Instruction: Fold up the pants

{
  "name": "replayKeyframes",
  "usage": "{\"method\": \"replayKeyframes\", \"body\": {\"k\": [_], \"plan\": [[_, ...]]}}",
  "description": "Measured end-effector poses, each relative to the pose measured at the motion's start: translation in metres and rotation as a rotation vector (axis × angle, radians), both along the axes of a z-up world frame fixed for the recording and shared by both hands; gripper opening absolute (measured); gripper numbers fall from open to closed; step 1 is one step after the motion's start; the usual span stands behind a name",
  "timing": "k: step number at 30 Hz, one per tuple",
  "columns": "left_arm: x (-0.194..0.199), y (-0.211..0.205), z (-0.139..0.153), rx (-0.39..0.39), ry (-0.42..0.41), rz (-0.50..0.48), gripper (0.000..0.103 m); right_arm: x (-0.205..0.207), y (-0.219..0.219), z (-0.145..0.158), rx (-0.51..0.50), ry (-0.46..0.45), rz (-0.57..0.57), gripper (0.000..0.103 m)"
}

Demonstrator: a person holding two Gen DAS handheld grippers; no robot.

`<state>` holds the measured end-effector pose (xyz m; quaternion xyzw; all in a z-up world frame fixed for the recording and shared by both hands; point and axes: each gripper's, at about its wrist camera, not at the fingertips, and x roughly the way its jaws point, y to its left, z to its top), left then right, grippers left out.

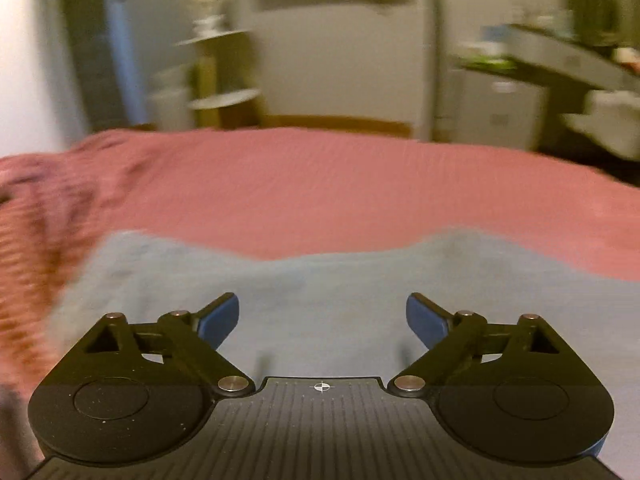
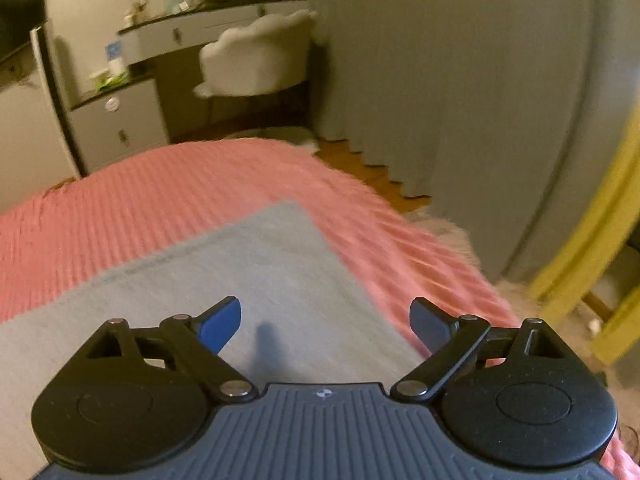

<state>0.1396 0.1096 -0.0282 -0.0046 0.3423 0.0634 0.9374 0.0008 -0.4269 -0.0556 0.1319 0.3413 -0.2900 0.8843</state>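
Observation:
Light grey-blue pants (image 1: 320,292) lie flat on a pink ribbed bedspread (image 1: 340,184). In the left wrist view they fill the area under and ahead of my left gripper (image 1: 322,318), which is open and empty above them. In the right wrist view the pants (image 2: 248,280) end in a squared edge toward the far right. My right gripper (image 2: 325,322) is open and empty just above the cloth, its right finger over the bedspread (image 2: 160,196). Both views are blurred.
The bedspread is bunched at the left (image 1: 36,208). Beyond the bed stand a round-shelf stand (image 1: 218,76), a vanity desk (image 2: 192,32) with a white chair (image 2: 260,56), a small cabinet (image 2: 120,128), a grey curtain (image 2: 460,80) and a yellow frame (image 2: 592,248).

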Motion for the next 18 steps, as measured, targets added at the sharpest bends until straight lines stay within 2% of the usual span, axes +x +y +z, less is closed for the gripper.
{"method": "replayKeyframes", "body": {"k": [2,3,4,6,9,11,13,15,18], "plan": [[0.013,-0.026,-0.007,-0.04,0.008,-0.064,0.094,0.027,0.011,-0.005,-0.016,0.063,0.063,0.073],[0.017,-0.037,-0.011,-0.044,0.011,-0.089,0.094,0.043,0.018,-0.011,-0.017,0.103,0.12,0.041],[0.021,-0.047,-0.017,-0.033,0.015,-0.115,0.094,0.058,0.027,-0.016,-0.019,0.127,0.154,0.033],[0.029,-0.061,-0.028,0.018,0.031,-0.15,0.094,0.082,0.035,-0.024,-0.097,0.15,0.163,0.032],[0.039,-0.073,-0.041,0.066,0.055,-0.155,0.093,0.11,0.023,-0.029,-0.079,0.13,0.116,0.032],[0.044,-0.072,-0.042,0.045,0.065,-0.135,0.093,0.128,0.015,-0.029,-0.077,0.134,0.099,0.032],[0.044,-0.072,-0.036,-0.012,0.054,-0.14,0.092,0.139,0.012,-0.02,-0.092,0.137,0.091,0.033],[0.044,-0.075,-0.033,-0.048,0.036,-0.177,0.092,0.132,0.016,-0.007,-0.039,0.075,0.122,0.033],[0.058,-0.085,-0.046,-0.009,0.07,-0.189,0.093,0.097,0.049,0.008,0.04,0.006,0.258,0.034]]}}
